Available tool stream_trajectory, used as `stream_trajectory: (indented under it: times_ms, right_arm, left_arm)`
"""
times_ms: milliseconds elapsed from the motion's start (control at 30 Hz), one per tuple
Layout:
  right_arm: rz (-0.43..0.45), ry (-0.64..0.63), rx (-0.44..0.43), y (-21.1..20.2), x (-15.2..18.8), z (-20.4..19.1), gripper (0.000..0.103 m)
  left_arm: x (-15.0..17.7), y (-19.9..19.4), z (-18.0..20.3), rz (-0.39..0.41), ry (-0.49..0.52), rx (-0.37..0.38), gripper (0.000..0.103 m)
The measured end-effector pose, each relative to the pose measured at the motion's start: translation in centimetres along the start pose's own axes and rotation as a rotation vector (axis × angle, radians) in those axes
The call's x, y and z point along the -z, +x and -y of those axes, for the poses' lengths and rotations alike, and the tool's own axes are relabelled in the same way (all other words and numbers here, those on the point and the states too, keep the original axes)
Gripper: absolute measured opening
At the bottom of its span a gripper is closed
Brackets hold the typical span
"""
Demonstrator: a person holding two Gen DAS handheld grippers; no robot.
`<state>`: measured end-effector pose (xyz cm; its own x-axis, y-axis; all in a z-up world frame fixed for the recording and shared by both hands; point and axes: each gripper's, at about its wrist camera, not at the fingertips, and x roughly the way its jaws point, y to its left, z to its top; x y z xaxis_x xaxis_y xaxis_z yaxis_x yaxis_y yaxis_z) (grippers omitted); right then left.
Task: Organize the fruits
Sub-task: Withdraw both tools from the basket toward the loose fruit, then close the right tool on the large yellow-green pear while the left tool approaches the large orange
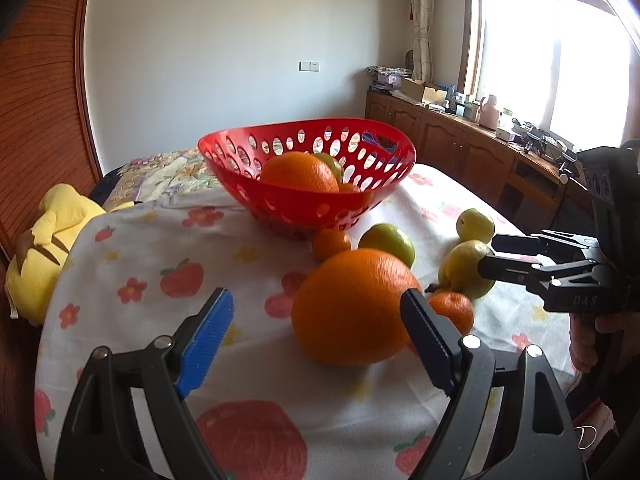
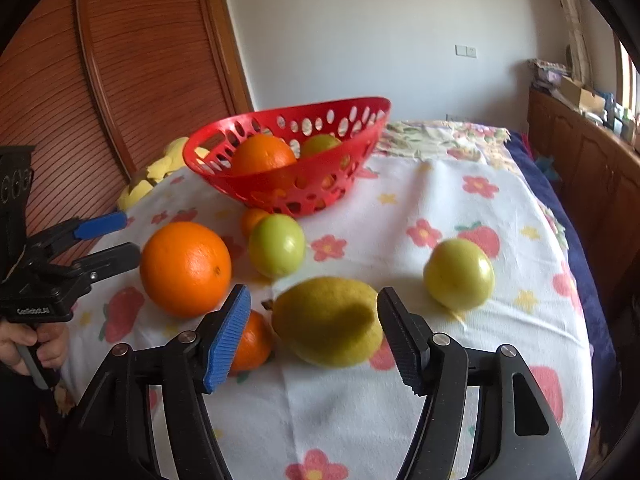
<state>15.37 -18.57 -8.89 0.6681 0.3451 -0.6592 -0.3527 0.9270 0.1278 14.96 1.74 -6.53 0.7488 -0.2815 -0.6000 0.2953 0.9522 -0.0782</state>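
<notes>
In the left wrist view the red basket (image 1: 308, 176) sits at upper centre on the flowered cloth (image 1: 160, 240), already holding an orange and a green fruit. Lower centre, the big orange (image 1: 352, 308) lies ahead of my left gripper (image 1: 316, 320), jaws wide apart and not yet around it; I judge I should slide both pads past its widest part before squeezing. In the right wrist view my right gripper (image 2: 312, 320) stands apart either side of the yellow pear (image 2: 328, 320), untouched; I'd close gently, avoiding the small tangerine (image 2: 252, 340) at its left.
</notes>
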Motion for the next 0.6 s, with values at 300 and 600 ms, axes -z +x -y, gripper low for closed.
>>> stream_trajectory:
  times_ms: [300,600]
  right_arm:
    - [-0.037,0.013,0.011,1.1,0.4,0.4,0.07]
    - [-0.072,0.005,0.035,2.4,0.7,-0.2,0.072]
  left_arm:
    - [2.1,0.5,0.2,0.003,0.004,-0.016,0.086]
    - [2.4,0.6,0.0,0.005,-0.006,-0.013,0.086]
